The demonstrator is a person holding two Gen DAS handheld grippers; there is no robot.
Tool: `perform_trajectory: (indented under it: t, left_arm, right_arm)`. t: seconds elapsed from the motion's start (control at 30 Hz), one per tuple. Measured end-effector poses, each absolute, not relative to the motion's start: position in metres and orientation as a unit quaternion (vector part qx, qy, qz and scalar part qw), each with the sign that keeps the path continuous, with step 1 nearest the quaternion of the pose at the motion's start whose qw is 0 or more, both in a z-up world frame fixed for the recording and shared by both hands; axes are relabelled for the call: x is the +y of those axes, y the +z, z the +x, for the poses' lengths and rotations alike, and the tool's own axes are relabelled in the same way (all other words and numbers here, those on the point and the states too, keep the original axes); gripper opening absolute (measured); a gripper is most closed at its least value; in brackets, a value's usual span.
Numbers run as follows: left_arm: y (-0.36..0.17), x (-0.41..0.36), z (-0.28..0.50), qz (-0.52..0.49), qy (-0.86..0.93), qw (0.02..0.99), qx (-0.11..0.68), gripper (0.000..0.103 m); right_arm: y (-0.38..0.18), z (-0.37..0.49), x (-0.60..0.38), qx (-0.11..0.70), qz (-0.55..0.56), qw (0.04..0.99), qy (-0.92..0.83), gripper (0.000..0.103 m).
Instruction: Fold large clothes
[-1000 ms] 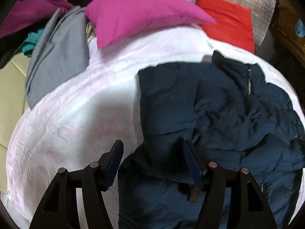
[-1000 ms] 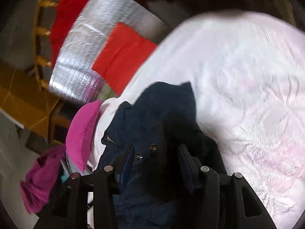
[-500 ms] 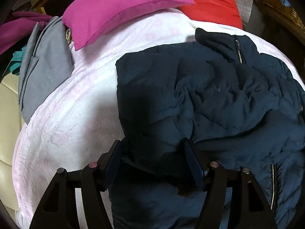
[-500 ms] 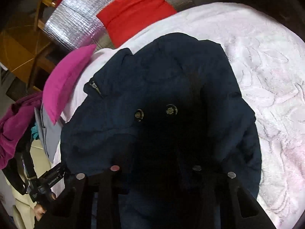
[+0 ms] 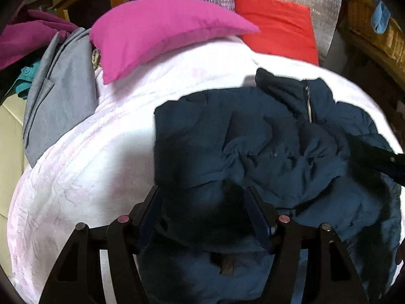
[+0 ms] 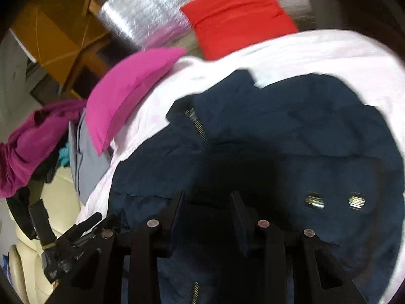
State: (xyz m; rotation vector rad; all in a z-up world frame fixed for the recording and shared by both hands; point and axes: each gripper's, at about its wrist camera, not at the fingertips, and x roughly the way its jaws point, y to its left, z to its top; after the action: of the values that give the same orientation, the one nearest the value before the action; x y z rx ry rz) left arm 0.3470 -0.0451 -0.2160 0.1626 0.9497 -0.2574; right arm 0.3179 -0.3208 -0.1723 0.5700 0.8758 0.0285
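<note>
On right wrist view only: jacket (image 6: pixel 291 131) snaps (image 6: pixel 314 201). Left gripper (image 5: pixel 202 197) clamps jacket fold; right gripper (image 6: pixel 207 200) grip unclear.

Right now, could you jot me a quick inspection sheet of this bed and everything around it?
Surface: pale pink quilted bedspread.
Job's things: navy puffer jacket, crumpled, zip at collar, two metal snaps.
Clutter: magenta pillow, red cushion, grey garment, purple clothing heap.
Tools: left tool jaws apart with jacket fabric bunched between them; right tool over jacket, jaws apart, grip not clear in shadow.
Cables: nothing seen.
Surroundings: silver foil panel, wooden chair frame, wicker basket.
</note>
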Motion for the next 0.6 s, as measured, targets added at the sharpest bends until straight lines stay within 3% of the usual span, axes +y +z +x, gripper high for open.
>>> perform_trajectory:
  t: [0.2,0.47,0.6]
  left_arm:
    - [-0.233,-0.069,0.346,0.151,-0.108,0.869,0.459,0.068]
    - [-0.211,-0.051,0.347,0.098,-0.127,0.878,0.451,0.068]
    - [-0.210,-0.055,0.342,0.098,-0.138,0.880,0.444,0.068]
  right_arm:
    - [-0.201,0.350,-0.317,0.466,0.254,0.847,-0.021,0.039]
    - [-0.167,0.293,-0.326,0.415,0.281,0.865,0.036,0.039]
    - [-0.177,0.276,-0.322,0.435,0.293,0.849,0.061,0.039]
